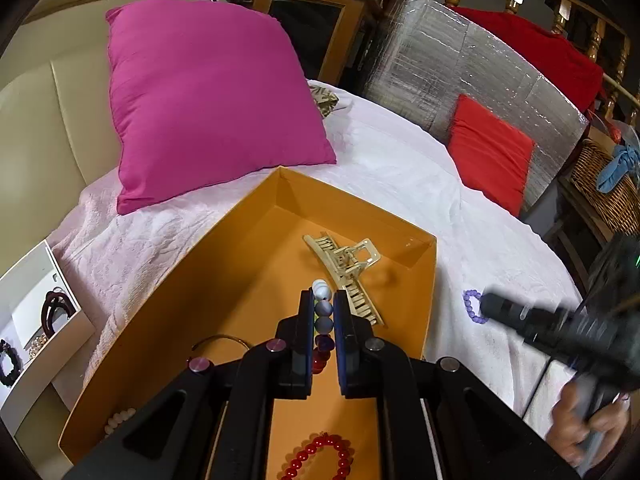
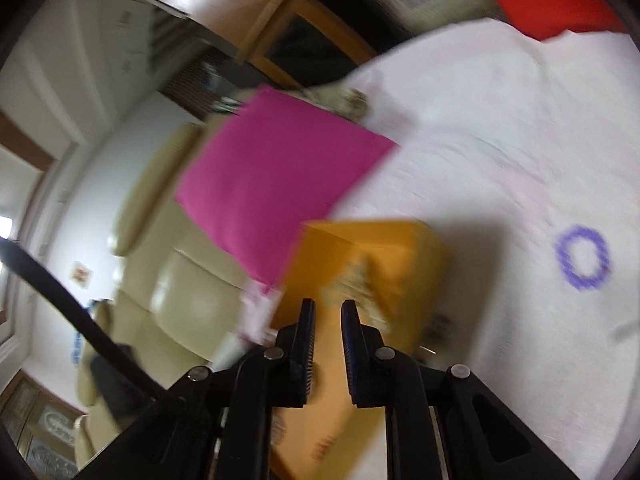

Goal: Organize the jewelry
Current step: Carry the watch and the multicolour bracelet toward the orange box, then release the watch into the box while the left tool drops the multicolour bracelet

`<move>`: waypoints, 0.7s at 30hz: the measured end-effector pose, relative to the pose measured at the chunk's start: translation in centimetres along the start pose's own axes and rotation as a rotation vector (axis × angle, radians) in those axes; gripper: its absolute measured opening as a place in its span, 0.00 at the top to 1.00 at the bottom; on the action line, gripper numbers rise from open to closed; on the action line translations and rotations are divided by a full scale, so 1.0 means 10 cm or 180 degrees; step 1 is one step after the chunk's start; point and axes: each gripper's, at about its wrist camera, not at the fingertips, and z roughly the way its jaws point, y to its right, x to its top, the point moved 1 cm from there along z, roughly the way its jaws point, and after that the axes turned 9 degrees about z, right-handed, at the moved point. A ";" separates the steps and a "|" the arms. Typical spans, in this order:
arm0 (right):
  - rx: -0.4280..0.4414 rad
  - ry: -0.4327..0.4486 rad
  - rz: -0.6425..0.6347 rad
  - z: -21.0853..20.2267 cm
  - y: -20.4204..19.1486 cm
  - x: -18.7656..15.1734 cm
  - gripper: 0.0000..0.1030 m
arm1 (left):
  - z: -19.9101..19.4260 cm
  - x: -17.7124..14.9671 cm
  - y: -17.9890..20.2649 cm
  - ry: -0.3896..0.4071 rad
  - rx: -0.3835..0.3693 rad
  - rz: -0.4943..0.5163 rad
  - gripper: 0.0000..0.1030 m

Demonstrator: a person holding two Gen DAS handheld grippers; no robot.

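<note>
Left wrist view: left gripper (image 1: pixel 324 308) clamped on a beaded strand (image 1: pixel 323 312) above the orange box (image 1: pixel 430 280), cream hair claw (image 1: pixel 348 276) inside near its far right corner, right wrist view: right gripper (image 2: pixel 328 312) parted, empty, purple bracelet (image 2: pixel 584 258) on the bedspread (image 2: pixel 500 140), well right of the fingers.

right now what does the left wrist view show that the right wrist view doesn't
Only the left wrist view: the left claw shut on a bead strand, a red bead bracelet and cream hair clip inside the box.

Only the right wrist view: the right claw, open and empty.

Both: orange box, purple bead bracelet, pink pillow.
</note>
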 end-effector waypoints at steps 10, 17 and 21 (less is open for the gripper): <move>-0.0733 -0.0182 -0.1525 0.39 0.00 -0.65 0.47 | 0.05 0.01 0.03 -0.0038 0.0024 0.0020 0.91; -0.0976 -0.0157 -0.1717 0.68 0.10 -0.64 0.88 | 0.08 0.01 -0.02 -0.0080 0.0024 -0.0018 0.91; -0.0745 0.0001 -0.1388 0.40 0.11 -0.54 0.94 | 0.07 0.00 -0.04 -0.0067 0.0031 -0.0050 0.91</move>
